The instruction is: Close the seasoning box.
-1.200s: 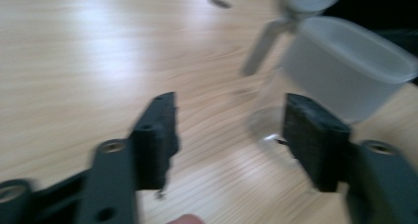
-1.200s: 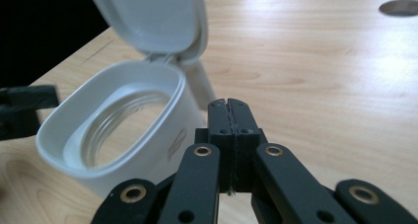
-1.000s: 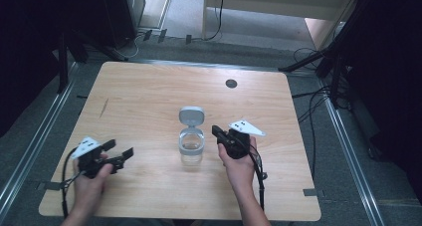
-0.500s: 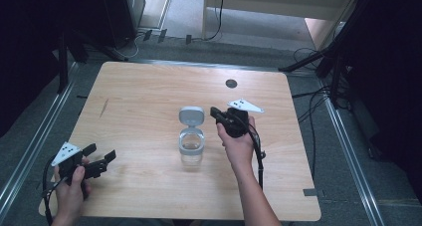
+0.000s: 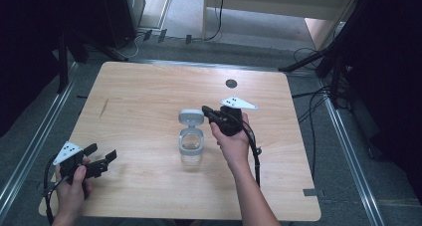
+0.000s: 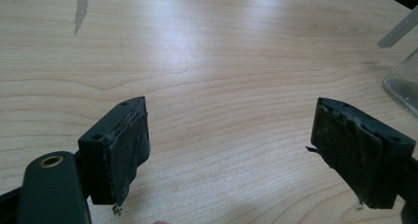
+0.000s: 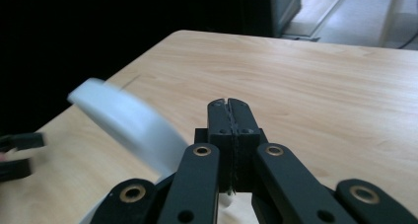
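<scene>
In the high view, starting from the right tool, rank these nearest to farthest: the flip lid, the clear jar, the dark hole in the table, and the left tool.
From the right tool:
1. Flip lid, just to its left.
2. Clear jar, below the lid, toward the person.
3. Dark hole, farther back on the table.
4. Left tool, near the table's front left corner.

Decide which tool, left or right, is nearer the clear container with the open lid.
Right. The right tool sits just beside the container, at its raised lid. The left tool is well away, near the table's front left corner.
</scene>
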Available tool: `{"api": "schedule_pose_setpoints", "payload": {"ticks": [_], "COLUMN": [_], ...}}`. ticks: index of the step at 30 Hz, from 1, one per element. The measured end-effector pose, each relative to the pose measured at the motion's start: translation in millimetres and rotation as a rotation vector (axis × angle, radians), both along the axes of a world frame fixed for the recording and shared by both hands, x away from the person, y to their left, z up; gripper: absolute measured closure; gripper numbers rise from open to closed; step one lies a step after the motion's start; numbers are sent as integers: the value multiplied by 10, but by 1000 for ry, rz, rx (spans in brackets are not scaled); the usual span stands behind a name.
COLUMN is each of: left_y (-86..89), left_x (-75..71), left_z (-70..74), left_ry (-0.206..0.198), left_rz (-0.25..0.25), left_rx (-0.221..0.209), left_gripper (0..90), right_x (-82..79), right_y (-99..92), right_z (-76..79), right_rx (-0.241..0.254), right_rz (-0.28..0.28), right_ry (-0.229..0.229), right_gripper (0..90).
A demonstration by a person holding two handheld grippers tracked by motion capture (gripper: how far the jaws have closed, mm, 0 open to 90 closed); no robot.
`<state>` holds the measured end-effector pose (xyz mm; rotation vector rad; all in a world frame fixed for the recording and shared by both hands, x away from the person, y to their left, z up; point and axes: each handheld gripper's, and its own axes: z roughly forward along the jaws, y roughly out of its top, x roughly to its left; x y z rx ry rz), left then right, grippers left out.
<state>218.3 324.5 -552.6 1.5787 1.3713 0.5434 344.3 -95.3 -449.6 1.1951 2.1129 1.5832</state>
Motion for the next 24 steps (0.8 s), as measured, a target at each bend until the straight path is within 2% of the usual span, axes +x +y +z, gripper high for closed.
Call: {"api": "schedule_pose_setpoints", "payload": {"ticks": [2,6,9,11,12,13,15,16,18,19,20,21,24], "left_y": [-4,-7,-11,-13,-14,-14,-15,-14,-15,-15,-15,-16,-15], "left_x": [-2,-2,-5,-4,-4,-4,-4,-5,-4,-5,-5,-6,-5], "left_z": [1,3,4,2,2,2,3,3,3,3,2,3,3], "left_ry": [1,2,1,0,0,0,-1,0,0,0,-2,-2,-1], "left_rz": [1,1,5,5,5,5,5,4,4,3,3,4,3], "left_rx": [3,7,8,8,9,9,12,14,14,15,15,15,16], "left_gripper": [150,150,150,150,150,150,150,150,150,150,150,150,150], "right_x": [-172,-288,-351,-376,-409,-409,-424,-423,-430,-430,-435,-435,-460], "right_y": [-28,-101,-188,-260,-344,-344,-434,-485,-646,-646,-751,-751,-907], "right_z": [-29,-71,-104,-118,-112,-112,-97,-94,-111,-111,-137,-137,-196], "right_rx": [-2,12,-7,-9,-8,-8,-12,-12,-16,-16,-28,-28,-46], "right_rz": [9,-6,-29,-48,-66,-66,-78,-84,-94,-94,-140,-140,-188], "right_ry": [-7,-1,-13,-26,-54,-54,-51,-51,-47,-47,-31,-31,-20], "right_gripper": [900,900,869,769,516,516,321,272,182,182,179,179,170]}}
